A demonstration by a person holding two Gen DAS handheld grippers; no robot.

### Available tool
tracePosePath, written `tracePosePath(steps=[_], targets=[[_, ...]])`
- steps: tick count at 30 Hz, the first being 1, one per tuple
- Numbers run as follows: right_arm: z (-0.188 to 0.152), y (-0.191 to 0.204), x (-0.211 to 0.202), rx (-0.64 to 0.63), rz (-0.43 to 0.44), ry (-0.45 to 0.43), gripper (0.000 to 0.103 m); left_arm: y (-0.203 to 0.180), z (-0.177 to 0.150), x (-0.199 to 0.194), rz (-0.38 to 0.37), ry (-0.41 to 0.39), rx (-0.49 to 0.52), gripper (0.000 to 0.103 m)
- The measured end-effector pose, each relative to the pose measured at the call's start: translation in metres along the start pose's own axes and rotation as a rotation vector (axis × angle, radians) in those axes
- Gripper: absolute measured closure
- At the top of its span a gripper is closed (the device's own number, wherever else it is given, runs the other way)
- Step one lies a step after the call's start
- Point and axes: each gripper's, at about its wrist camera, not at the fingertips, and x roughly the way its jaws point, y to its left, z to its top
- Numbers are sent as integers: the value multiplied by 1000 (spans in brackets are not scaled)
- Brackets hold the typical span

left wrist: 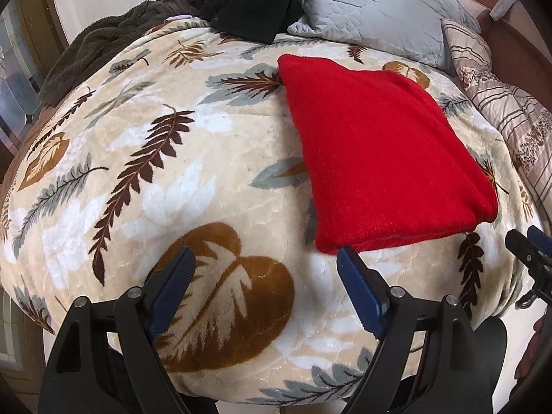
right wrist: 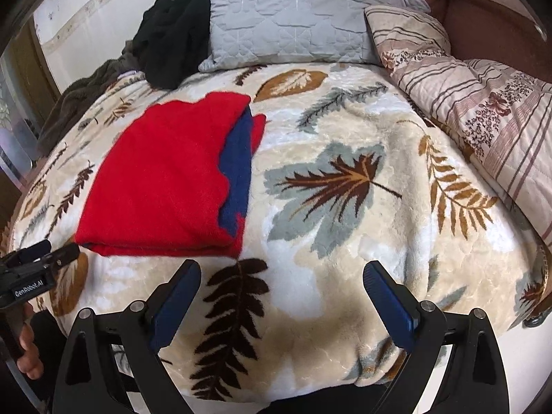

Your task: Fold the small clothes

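A red knit garment lies folded flat on the leaf-patterned blanket. In the right wrist view the garment shows a blue inner layer along its right edge. My left gripper is open and empty, just in front of the garment's near left corner. My right gripper is open and empty, to the right of the garment's near edge. Each gripper also shows in the other's view: the right one at the right edge, the left one at the left edge.
A grey quilted pillow and black clothing lie at the back of the bed. A striped floral quilt is bunched on the right. A dark brown fleece lies at the back left. The bed's front edge is just below my grippers.
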Motion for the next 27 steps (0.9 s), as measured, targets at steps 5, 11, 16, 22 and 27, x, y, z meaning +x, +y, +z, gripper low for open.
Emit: tracePosePath(steps=[5,11,16,22,27], targets=[[0,2,1,-6,-1,-12,7,1,1,-6,-17,-15,-8,18],[-1,-4,-3,11,-14,-32,7,-5,2,-9,-13,-28,18,18],[7,-9,-10,50,-5,-63,7,-11,1,-12,-5,-40,36,18],[5,-5,-16,-19,-10,-73,7,-13,-2,-13,2,-51,35,18],[1,-10,-25,-33,-27,-99,7,-17,-3,-18,9,-73,55,18]])
